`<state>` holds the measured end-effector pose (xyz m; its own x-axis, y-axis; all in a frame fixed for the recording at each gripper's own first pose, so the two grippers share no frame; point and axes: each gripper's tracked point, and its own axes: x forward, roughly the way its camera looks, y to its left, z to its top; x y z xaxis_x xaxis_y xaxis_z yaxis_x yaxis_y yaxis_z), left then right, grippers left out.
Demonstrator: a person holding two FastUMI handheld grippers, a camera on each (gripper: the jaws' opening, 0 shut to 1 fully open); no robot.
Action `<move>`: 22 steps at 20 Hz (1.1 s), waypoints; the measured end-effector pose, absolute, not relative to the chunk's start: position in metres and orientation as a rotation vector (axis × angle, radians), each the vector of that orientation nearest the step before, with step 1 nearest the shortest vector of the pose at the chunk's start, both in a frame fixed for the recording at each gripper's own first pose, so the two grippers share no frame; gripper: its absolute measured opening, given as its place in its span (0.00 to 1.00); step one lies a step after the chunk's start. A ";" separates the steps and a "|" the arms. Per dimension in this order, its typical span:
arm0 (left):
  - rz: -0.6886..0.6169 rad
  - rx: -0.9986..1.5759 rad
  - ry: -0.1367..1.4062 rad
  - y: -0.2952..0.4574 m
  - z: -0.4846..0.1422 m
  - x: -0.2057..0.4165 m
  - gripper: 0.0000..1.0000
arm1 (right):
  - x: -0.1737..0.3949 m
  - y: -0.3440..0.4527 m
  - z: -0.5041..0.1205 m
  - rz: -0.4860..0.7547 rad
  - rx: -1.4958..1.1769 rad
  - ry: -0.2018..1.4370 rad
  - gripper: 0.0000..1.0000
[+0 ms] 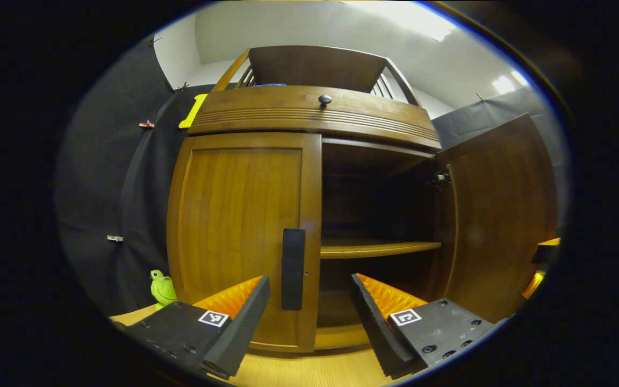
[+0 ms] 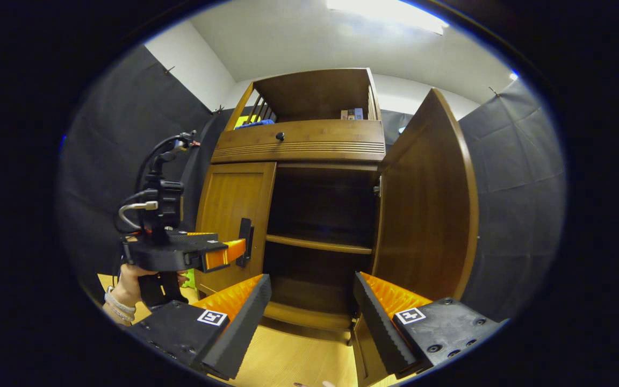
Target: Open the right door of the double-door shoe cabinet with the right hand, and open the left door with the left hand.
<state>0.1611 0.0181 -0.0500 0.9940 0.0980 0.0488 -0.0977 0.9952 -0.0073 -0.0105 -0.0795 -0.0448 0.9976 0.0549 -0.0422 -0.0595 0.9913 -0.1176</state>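
Cabinet [image 1: 309,115]: centre of both views, standing on a wooden floor [image 1: 299,371].
Right door [image 1: 497,215]: swung fully open, at 3 o'clock in the left gripper view; in the right gripper view [image 2: 427,199] it stands edge-on at 2 o'clock.
Left door [image 1: 239,236]: closed, flush with the frame; black handle [image 1: 293,269] on its inner edge.
Interior: dark, one shelf [image 1: 379,248] across the middle.
Drawer [image 1: 315,113]: above the doors, closed, small black knob [image 1: 325,99].
Left hand-held gripper [image 1: 309,312]: fingers wide apart, holding nothing, handle just above the gap at 12 o'clock. In the right gripper view [image 2: 234,250] its tip is at the handle; contact cannot be told.
Right hand-held gripper [image 2: 312,317]: wide, holding nothing, near the right door's lower edge.
Hand [image 2: 127,285]: grips the left tool, at 8 o'clock.
Green toy [image 1: 162,289]: on the floor, left of the cabinet.
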 end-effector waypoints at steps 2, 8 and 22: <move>0.101 -0.027 -0.041 0.028 -0.059 0.183 0.91 | -0.003 -0.079 -0.052 0.068 -0.114 0.048 0.97; 0.131 0.008 -0.062 0.047 -0.067 0.227 0.81 | 0.018 -0.082 -0.069 0.093 -0.099 0.065 0.96; 0.111 0.009 -0.054 0.048 -0.064 0.240 0.31 | 0.032 -0.098 -0.084 0.071 -0.053 0.085 0.97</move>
